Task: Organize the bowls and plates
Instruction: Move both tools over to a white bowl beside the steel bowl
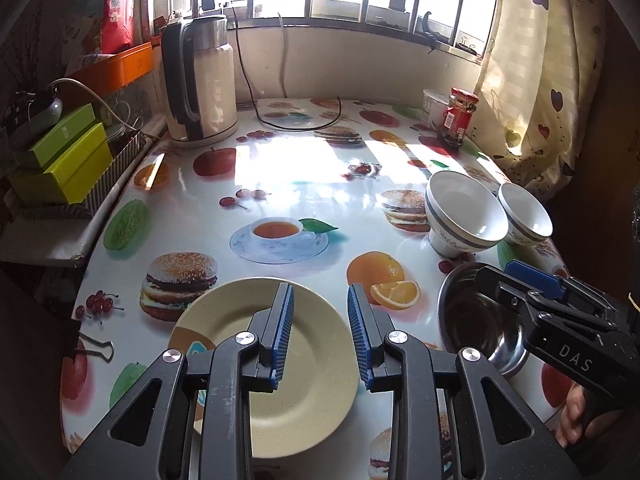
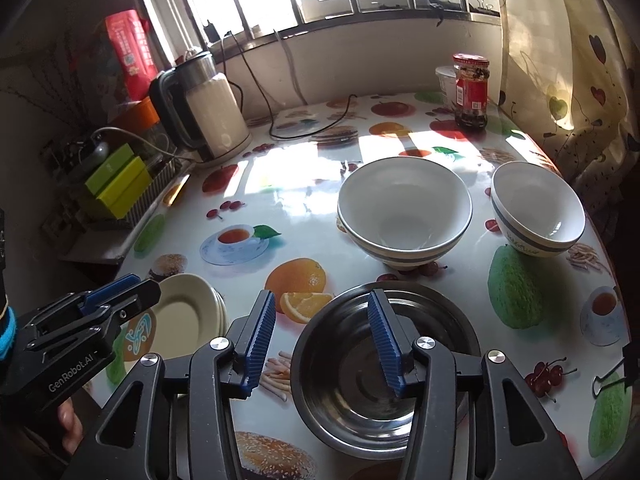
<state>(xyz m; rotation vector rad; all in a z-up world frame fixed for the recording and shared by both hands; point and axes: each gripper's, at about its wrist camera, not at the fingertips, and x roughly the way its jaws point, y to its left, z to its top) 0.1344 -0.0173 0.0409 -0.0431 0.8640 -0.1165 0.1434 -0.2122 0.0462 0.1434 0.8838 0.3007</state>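
A stack of cream plates (image 1: 312, 364) lies on the table's near left; it also shows in the right wrist view (image 2: 188, 312). My left gripper (image 1: 320, 304) hovers open above it, holding nothing. A steel bowl (image 2: 360, 384) sits at the near right, also seen in the left wrist view (image 1: 472, 320). My right gripper (image 2: 322, 312) is open, its right finger over the bowl's inside and its left finger outside the rim. A large white bowl (image 2: 404, 216) and a smaller white bowl (image 2: 536, 212) with grey bands stand behind.
The table (image 1: 280, 184) has a fruit-print cloth. An electric kettle (image 1: 200, 80) with a black cord stands at the back left. A red-lidded jar (image 2: 472, 92) and a white cup (image 2: 446, 80) stand at the back right. Green boxes (image 1: 64, 164) sit on a side shelf. A curtain (image 1: 540, 80) hangs on the right.
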